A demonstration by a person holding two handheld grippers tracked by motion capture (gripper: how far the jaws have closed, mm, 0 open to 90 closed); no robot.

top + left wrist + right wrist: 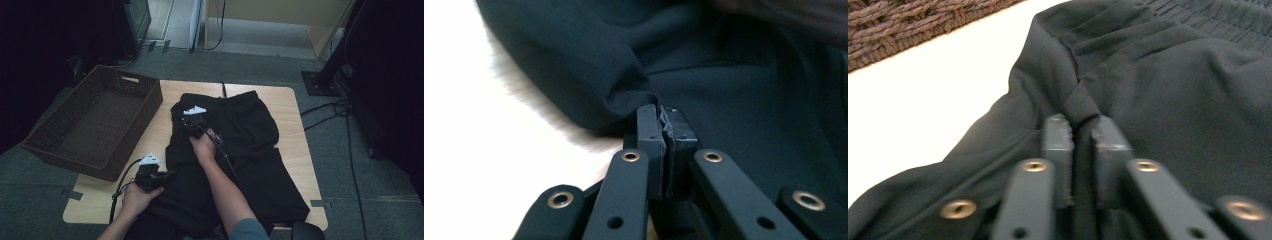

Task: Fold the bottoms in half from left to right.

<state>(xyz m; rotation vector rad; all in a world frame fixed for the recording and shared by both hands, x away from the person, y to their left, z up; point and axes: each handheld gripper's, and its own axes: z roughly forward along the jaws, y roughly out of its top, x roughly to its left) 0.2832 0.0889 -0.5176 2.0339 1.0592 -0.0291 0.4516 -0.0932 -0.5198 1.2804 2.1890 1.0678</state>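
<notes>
One pair of black trousers (235, 150) is spread on the table (295, 130); one wicker basket (95, 120) is seen beside it. Fabric is clamped by the left gripper (660, 117) and the right gripper (1080, 125).

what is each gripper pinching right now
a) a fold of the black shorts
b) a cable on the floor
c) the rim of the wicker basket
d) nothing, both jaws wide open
a: the left gripper and the right gripper each have their jaws closed on a bunched fold of the black shorts, along the garment's left edge on the table, while the basket sits untouched beside it.
</notes>
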